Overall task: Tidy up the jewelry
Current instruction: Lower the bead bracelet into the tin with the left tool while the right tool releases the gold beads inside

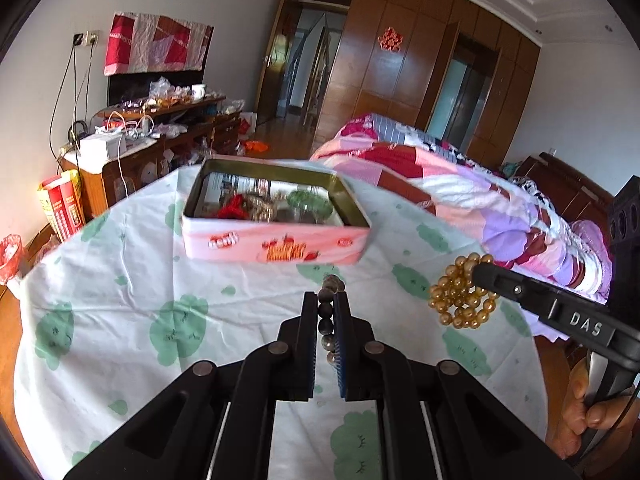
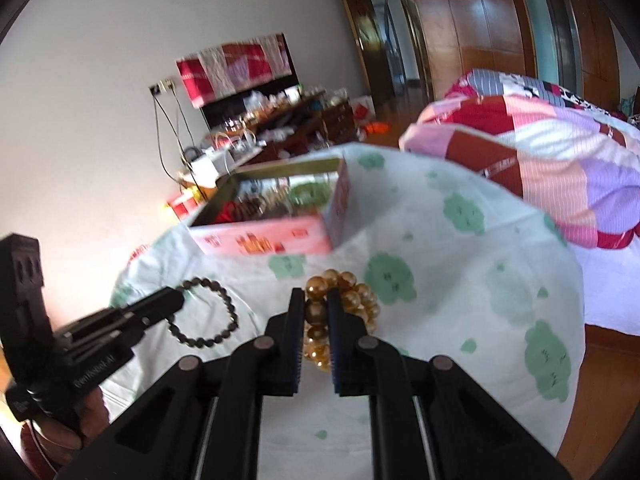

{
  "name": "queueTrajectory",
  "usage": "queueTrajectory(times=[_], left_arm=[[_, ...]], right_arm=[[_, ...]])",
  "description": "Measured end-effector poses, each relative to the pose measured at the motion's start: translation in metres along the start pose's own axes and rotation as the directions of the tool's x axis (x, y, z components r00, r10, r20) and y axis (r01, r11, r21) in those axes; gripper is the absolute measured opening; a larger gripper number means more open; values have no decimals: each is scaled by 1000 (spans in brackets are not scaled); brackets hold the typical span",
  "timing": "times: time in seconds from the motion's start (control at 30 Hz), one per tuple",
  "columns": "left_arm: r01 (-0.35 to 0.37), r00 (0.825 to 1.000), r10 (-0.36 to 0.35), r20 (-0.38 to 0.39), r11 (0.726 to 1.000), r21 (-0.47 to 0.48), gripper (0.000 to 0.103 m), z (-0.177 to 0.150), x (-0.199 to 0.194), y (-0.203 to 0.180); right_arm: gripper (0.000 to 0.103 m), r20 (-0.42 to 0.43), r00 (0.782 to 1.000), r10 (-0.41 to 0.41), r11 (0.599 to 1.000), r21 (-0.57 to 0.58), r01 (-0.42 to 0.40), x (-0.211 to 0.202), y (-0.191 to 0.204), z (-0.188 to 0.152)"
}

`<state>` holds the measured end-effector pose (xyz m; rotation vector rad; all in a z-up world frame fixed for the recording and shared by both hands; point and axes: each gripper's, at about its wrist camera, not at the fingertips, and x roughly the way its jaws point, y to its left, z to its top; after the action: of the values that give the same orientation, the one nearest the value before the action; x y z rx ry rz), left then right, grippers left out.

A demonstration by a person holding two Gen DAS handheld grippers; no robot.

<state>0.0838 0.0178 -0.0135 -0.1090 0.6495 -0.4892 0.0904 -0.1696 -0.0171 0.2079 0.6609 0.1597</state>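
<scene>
A bed with a patchwork quilt (image 1: 460, 184) fills the two o'clock side of the left wrist view. Before it lies a table under a white cloth with green blotches (image 1: 120, 320). At twelve o'clock on that cloth stands an open pink tin (image 1: 276, 246), holding red, pale and green jewelry on a printed lining. The left gripper (image 1: 325, 300) is clamped on a dark bead bracelet (image 1: 325, 320), whose loop shows whole at nine o'clock in the right wrist view (image 2: 208, 312). The right gripper (image 2: 315, 300) is pinched on a cluster of golden bead bracelets (image 2: 348, 292), seen at three o'clock from the left wrist (image 1: 460, 300). Both bracelets hang short of the tin.
</scene>
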Motion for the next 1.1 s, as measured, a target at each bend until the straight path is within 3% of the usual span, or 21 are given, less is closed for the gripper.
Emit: queueTrajectory(times=[0.27,0.63,0.83,1.1], left_arm=[[-22,997,22,69,1000,3,7,28,-1,6],[-46,987,52,153,998,-44,7,78,31,32],[-63,987,74,144,995,-77,7,95,71,45],[-168,980,174,93,983,-72,7,110,117,56]], right_arm=[[13,84,995,49,999,-19,-47,-4,13,37],[13,157,985,73,997,-23,-70,31,21,88],[13,169,984,59,998,-8,-58,64,21,104],[13,139,990,10,1000,13,-12,120,19,112]])
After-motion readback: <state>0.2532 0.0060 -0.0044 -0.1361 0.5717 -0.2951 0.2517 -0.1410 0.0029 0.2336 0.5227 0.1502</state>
